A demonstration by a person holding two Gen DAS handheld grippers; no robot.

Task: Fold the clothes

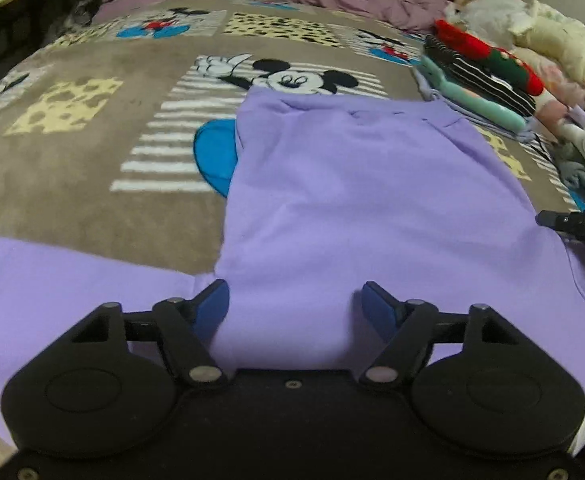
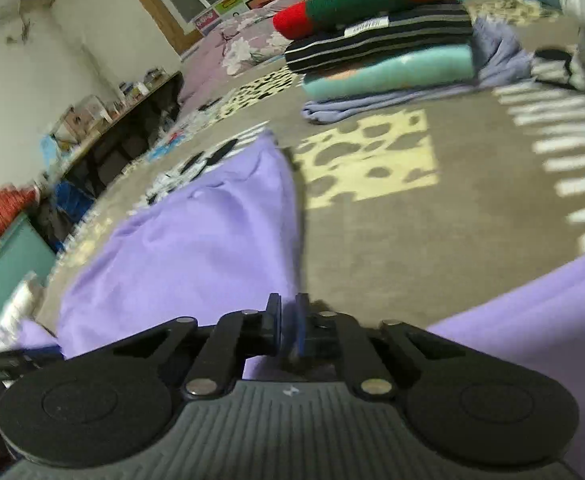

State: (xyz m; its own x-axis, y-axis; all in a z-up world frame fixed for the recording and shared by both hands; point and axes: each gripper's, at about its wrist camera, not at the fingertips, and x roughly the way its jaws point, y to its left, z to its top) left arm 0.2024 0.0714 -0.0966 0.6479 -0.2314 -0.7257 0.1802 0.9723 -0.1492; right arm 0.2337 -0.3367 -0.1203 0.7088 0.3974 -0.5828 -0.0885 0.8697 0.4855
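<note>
Folded stack (image 1: 480,76) nr lilac garment (image 1: 352,184)

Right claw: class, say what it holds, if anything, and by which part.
The right claw is shut on the purple garment, pinching its right-hand side edge. The left claw holds nothing.

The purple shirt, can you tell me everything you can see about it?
The purple shirt is plain lilac, soft-looking cloth, lying flat on the cartoon mouse blanket. One side looks folded inward, and a sleeve spreads out to the left. The left gripper sits open over its near edge; the right gripper is shut at its other edge.
</note>
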